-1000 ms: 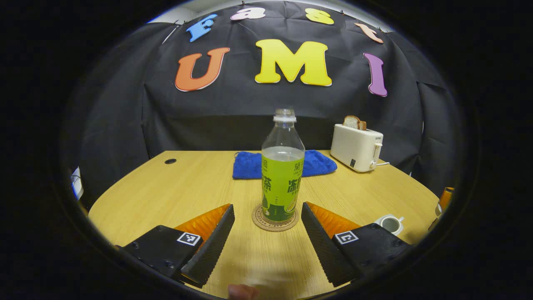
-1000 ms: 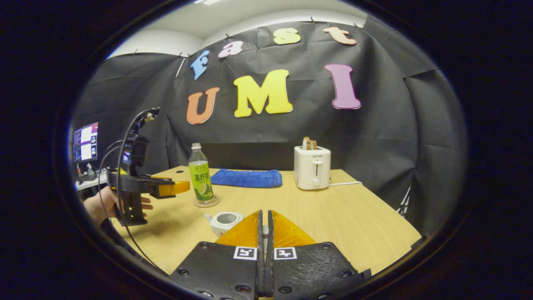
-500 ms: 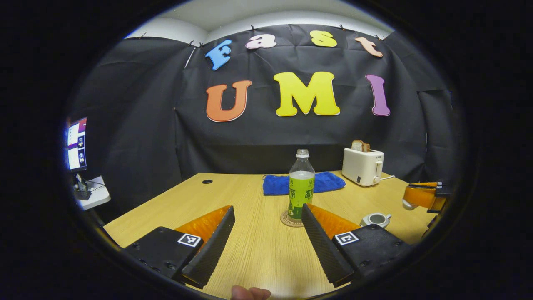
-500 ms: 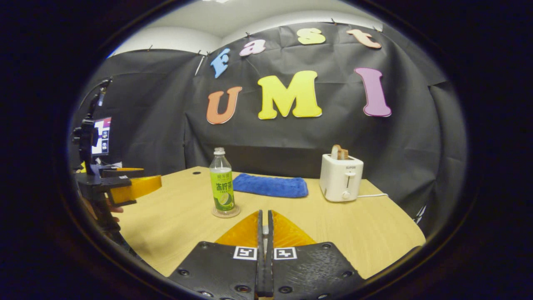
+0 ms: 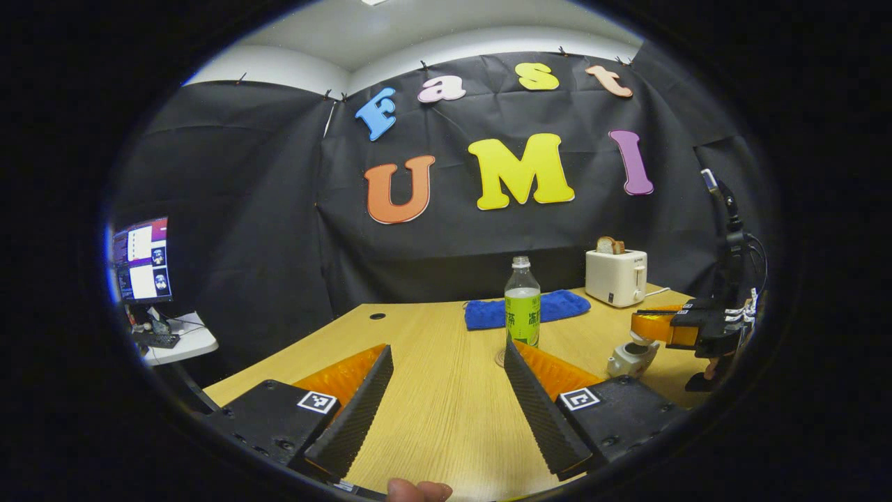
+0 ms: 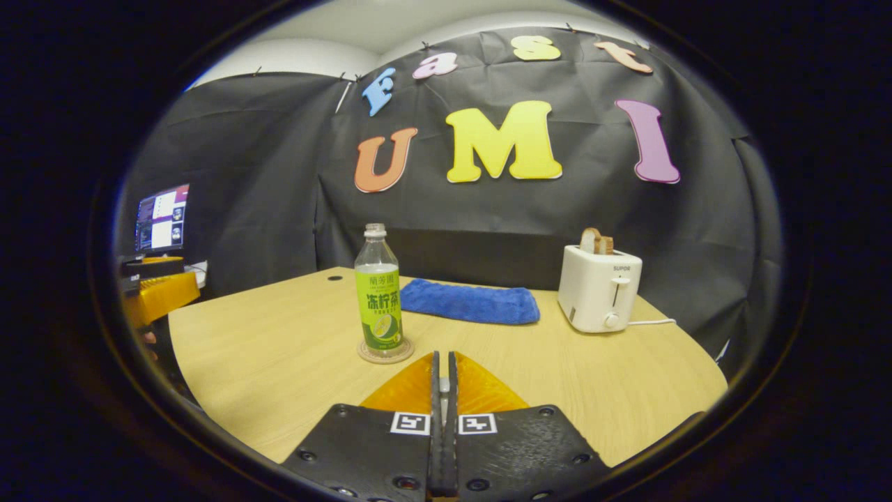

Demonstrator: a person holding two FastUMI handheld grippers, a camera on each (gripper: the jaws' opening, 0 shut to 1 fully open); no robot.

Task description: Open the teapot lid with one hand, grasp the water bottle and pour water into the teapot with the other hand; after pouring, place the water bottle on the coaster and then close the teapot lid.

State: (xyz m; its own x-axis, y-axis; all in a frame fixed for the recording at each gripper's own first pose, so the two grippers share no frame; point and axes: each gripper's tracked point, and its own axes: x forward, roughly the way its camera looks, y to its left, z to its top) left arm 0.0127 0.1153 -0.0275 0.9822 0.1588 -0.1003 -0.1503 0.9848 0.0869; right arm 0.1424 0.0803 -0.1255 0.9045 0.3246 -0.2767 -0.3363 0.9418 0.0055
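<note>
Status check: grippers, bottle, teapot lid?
Left gripper open, clear of water bottle on coaster. Right gripper shut on lid, above teapot.

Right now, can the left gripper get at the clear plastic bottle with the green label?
Probably yes. The left gripper is open and points toward the clear plastic bottle with the green label, which stands upright on the round coaster; only bare wooden table lies between them.
</note>
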